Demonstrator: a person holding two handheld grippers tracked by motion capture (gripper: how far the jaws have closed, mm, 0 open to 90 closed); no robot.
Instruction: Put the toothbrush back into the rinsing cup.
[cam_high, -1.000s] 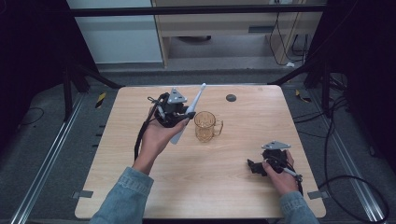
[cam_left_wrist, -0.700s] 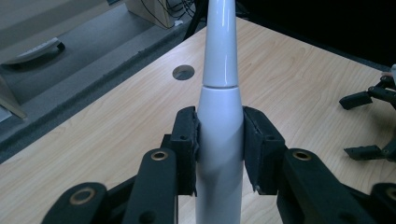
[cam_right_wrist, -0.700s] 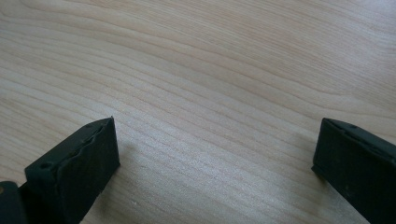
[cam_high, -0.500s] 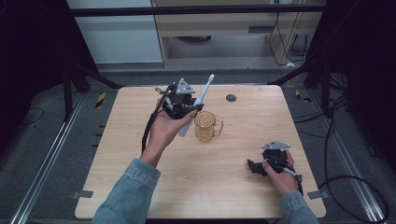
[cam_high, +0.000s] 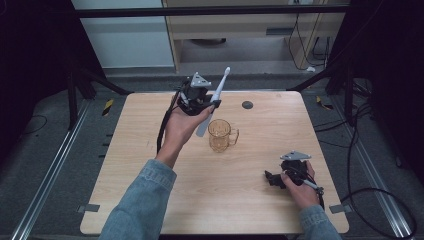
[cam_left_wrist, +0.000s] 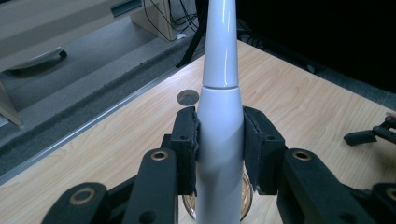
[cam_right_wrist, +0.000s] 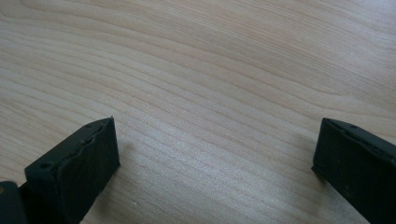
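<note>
Pale-wood counter (cam_high: 150, 200) is carrying every item listed, its grain running across the right gripper view; a small dark round disc (cam_high: 247, 105) is lying on it near the far edge.

Denim-sleeved forearm (cam_high: 137, 200) is reaching in from the near-left corner, and the left hand (cam_high: 181, 127) is holding the left gripper (cam_high: 200, 100) raised above the far middle of the counter, a grey three-cornered plate sitting on top and a black cable trailing down beside the wrist.

White electric toothbrush (cam_high: 214, 100) is sitting tilted in that gripper, head pointing up and away, lower end hanging just above the mug. In the left gripper view the jaws are clenching its thick white body (cam_left_wrist: 219, 154) from both sides, black pads pressing flat against it, with the narrower neck rising out of the top of the picture.

Amber glass mug (cam_high: 220, 135) is standing upright on the counter near the middle, handle turned to the right, directly beneath the toothbrush and just beside the left hand; its rim is peeking out behind the toothbrush in the left gripper view (cam_left_wrist: 247, 200).

Right gripper (cam_high: 274, 179) is resting low on the near-right part of the counter in the right hand (cam_high: 300, 182), well apart from the mug. Its jaws are standing released and wide, bare wood lying between them.
</note>
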